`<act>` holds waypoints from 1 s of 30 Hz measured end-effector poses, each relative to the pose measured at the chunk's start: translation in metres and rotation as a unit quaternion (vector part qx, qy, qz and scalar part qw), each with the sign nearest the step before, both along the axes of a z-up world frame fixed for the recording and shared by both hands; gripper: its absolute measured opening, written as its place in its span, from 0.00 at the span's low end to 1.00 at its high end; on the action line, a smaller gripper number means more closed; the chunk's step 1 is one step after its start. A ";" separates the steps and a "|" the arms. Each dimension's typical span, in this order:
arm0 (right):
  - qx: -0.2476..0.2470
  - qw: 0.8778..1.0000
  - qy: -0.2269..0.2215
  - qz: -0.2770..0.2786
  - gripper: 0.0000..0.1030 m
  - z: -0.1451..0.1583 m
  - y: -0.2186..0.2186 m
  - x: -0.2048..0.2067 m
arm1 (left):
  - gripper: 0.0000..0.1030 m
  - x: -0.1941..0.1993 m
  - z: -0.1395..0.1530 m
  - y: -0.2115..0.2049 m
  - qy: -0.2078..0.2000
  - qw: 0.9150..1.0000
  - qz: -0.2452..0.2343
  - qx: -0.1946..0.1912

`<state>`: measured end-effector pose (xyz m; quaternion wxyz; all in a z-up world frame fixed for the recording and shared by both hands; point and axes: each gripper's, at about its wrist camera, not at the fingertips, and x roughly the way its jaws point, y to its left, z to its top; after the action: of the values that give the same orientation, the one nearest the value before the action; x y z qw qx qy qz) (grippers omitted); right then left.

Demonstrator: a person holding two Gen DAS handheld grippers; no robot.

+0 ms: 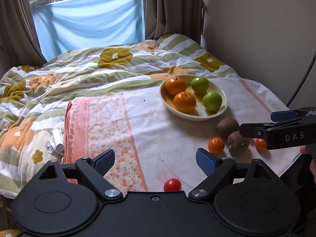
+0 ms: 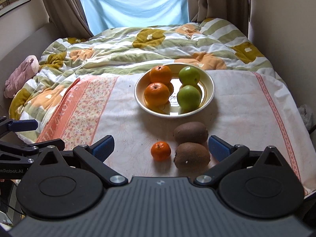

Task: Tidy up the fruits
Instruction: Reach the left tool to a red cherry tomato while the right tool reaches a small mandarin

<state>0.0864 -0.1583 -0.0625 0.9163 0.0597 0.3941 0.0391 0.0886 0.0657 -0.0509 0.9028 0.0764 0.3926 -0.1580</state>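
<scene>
Right wrist view: right gripper (image 2: 161,148) spread wide, empty, above two kiwis (image 2: 191,144) and small orange (image 2: 160,151) loose on cloth (image 2: 246,102), likely next picks. Bowl (image 2: 209,96) beyond already holds two oranges, two green apples. Left gripper (image 1: 155,160) also released, holding nothing; red tomato (image 1: 172,184) sits just under it.

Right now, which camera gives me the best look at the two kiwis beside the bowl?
The right wrist view: both kiwis lie unobstructed between its open fingers, in front of the bowl. In the left wrist view they sit at the right, partly hidden by the right gripper.
</scene>
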 end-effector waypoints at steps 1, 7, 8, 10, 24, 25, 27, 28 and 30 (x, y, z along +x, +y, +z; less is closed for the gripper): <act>-0.001 1.000 0.005 0.002 1.00 -0.006 0.003 -0.001 | 0.84 0.000 -0.007 -0.001 0.008 1.000 -0.004 0.000; 0.007 1.000 0.020 -0.007 1.00 -0.038 0.013 -0.002 | 0.75 -0.002 -0.052 -0.008 0.040 0.999 -0.023 0.014; 0.007 1.000 0.022 -0.007 1.00 -0.044 0.015 -0.001 | 0.75 -0.002 -0.057 -0.009 0.043 0.999 -0.025 0.016; 0.005 1.000 0.028 -0.006 1.00 -0.054 0.018 0.002 | 0.74 0.001 -0.070 -0.011 0.049 0.998 -0.030 0.018; -0.010 1.000 0.026 0.001 1.00 -0.090 0.041 0.013 | 0.47 0.008 -0.105 -0.020 0.067 0.996 -0.042 0.031; -0.012 1.000 0.025 0.001 1.00 -0.091 0.043 0.014 | 0.45 0.007 -0.105 -0.020 0.066 0.996 -0.043 0.032; -0.015 1.000 0.022 -0.001 1.00 -0.093 0.044 0.018 | 0.43 0.006 -0.106 -0.020 0.063 0.996 -0.045 0.034; -0.013 1.000 0.021 0.000 1.00 -0.093 0.045 0.019 | 0.39 0.006 -0.106 -0.021 0.062 0.996 -0.047 0.034; -0.013 1.000 0.021 0.001 0.99 -0.094 0.047 0.024 | 0.34 0.007 -0.106 -0.022 0.057 0.996 -0.049 0.037</act>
<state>0.1100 -0.1110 -0.1567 0.9086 0.0480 0.4134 0.0341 0.0952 0.0440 -0.1568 0.8664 0.1201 0.4451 -0.1919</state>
